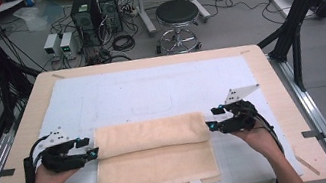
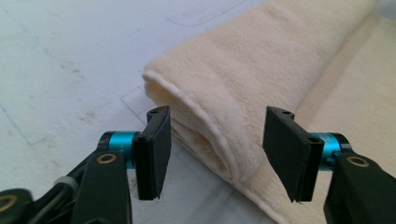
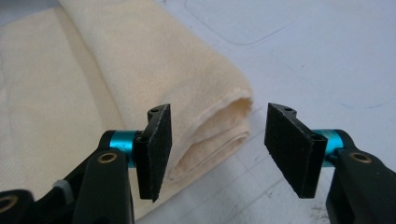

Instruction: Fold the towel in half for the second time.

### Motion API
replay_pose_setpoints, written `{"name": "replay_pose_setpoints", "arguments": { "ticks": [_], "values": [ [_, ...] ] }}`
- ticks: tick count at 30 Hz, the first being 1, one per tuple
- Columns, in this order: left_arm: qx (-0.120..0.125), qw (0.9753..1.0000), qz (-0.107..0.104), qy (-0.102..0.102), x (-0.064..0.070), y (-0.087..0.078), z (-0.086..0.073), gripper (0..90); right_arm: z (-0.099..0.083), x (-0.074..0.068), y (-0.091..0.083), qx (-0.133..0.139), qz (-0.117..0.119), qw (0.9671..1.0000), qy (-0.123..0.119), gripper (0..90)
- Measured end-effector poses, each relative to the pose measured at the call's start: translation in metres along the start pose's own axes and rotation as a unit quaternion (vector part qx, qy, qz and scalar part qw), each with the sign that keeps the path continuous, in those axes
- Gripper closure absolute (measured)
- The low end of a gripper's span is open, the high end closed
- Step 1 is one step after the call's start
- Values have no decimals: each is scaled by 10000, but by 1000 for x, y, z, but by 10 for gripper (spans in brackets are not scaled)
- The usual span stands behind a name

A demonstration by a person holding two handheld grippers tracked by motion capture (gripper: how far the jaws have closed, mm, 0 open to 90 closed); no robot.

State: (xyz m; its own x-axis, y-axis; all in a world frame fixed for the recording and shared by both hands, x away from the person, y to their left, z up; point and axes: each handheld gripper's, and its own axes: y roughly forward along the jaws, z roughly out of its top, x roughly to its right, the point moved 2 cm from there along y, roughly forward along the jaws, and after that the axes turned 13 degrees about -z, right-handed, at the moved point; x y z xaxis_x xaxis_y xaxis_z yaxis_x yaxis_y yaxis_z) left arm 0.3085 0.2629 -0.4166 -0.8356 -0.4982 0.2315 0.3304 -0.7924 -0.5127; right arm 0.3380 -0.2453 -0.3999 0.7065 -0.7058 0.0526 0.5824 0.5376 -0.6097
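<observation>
— Fingers (image 2: 154,149): we log both pairs apart, left gripper (image 1: 92,154) at 9 o'clock, right gripper (image 1: 210,122) at 3.
— We count one towel (image 1: 154,154), half rolled, between them on one mat (image 1: 151,91).

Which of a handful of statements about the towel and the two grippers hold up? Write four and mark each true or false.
1. The towel is partly rolled, with the roll on its far side. True.
2. The left gripper is clamped shut on the roll. False: its jaws stand open at the roll's end.
3. The right gripper is open at the roll's other end. True.
4. The towel lies on bare wood. False: it lies on a pale mat that covers the table.
</observation>
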Motion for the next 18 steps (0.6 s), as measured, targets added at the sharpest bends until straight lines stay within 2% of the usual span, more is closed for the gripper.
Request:
{"name": "replay_pose_setpoints", "arguments": {
  "ticks": [4, 10, 14, 18],
  "values": [
    [67, 9999, 92, 51, -4, -4, 10, 383, 9, 5, -2, 41, -98, 9999, 16, 357],
    [79, 9997, 213, 89, -12, -6, 26, 346, 29, 8, 1, 91, -208, 9996, -176, 334],
    [81, 9997, 232, 92, -16, -3, 35, 333, 38, 8, 7, 65, -191, 9995, -263, 333],
    [73, 9996, 244, 92, -23, 2, 40, 332, 39, 9, 16, -7, -151, 9995, -263, 333]
  ]
}}
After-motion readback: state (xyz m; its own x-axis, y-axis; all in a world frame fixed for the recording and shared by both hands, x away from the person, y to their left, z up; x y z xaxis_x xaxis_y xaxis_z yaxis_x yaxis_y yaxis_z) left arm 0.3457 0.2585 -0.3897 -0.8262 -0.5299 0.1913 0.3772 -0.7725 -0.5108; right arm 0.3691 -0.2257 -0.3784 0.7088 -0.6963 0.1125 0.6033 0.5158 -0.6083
